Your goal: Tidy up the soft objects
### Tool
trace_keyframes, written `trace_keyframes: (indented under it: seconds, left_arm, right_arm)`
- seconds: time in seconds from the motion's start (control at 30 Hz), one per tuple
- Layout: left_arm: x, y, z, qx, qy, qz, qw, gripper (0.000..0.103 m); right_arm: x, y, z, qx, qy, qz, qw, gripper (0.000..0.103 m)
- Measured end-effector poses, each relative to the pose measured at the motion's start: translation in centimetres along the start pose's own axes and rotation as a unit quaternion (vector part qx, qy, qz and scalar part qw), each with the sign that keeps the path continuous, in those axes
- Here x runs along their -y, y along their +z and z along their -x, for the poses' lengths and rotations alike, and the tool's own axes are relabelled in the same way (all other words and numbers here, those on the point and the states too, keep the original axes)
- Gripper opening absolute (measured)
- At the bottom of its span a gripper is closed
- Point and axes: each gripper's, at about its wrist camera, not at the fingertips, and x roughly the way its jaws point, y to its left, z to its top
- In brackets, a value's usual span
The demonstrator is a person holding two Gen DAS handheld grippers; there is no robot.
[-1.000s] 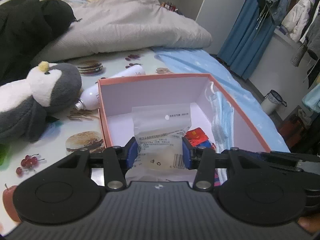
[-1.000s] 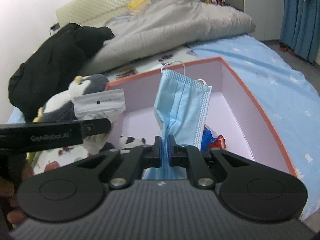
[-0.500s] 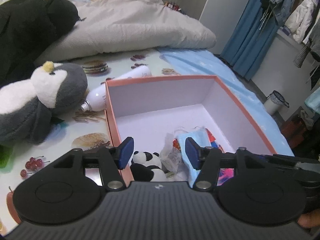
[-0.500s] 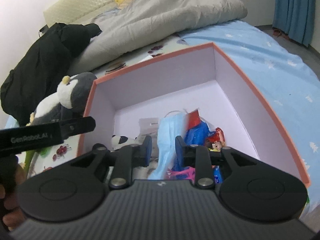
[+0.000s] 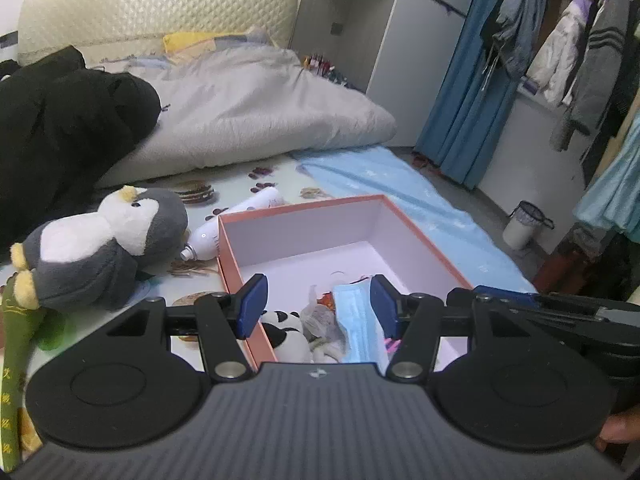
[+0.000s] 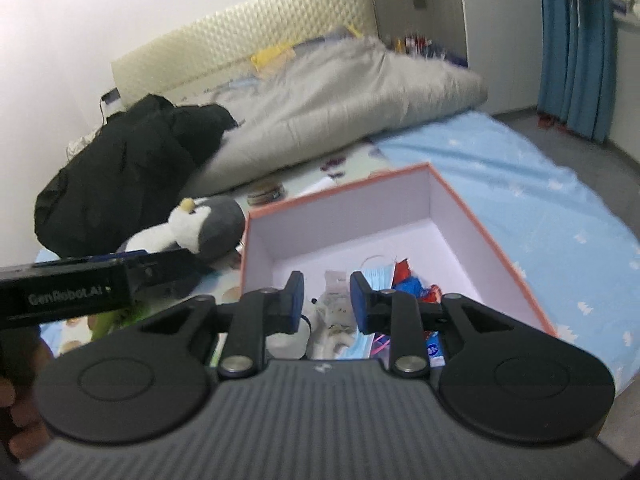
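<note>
An open salmon-rimmed box (image 5: 424, 240) (image 6: 480, 216) sits on the bed. Inside lie a blue face mask (image 5: 360, 320) (image 6: 376, 274), a clear plastic packet (image 5: 320, 318) (image 6: 334, 280), a small panda plush (image 5: 286, 326) and red and blue wrappers (image 6: 412, 280). My left gripper (image 5: 318, 304) is open and empty above the box's near end. My right gripper (image 6: 326, 296) is open and empty above the same items. A grey penguin plush (image 5: 108, 248) (image 6: 200, 228) lies left of the box.
A white spray bottle (image 5: 236, 224) lies behind the box by the penguin. A black coat (image 5: 60, 128) and a grey duvet (image 5: 260, 116) fill the back of the bed. A green item (image 5: 18, 344) lies at the left. A bin (image 5: 522, 226) stands on the floor.
Both grippers opened and dropped their loads into the box: the left let go of the plastic packet, the right the blue mask. Both have since risen and pulled back.
</note>
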Motion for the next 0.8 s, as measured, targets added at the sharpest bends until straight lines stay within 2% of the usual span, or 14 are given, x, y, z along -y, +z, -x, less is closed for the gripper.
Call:
trace_keyframes:
  seconds: [0.33, 0.47, 0.63, 0.8]
  left_arm:
    - [1.9, -2.2, 9.9, 0.049, -0.016, -0.02, 0.9985, 0.063]
    - [2.8, -3.9, 13.6, 0.063, -0.01, -0.033, 0.9974, 0.064]
    - [3.4, -6.8, 16.9, 0.061, -0.012, -0.038, 0.9973, 0.065]
    - [3.4, -9.4, 18.5, 0.051, -0.012, -0.033, 0.9981, 0.065]
  right_arm:
    - [-1.9, -2.1, 8.4, 0.05, -0.014, 0.01, 0.999, 0.03]
    - [-2.6, -3.6, 10.7, 0.06, -0.014, 0.016, 0.998, 0.03]
    - [-3.3, -5.8, 12.8, 0.064, -0.01, 0.018, 0.998, 0.029]
    - [-3.6, -7.6, 13.9, 0.059, -0.014, 0.014, 0.998, 0.029]
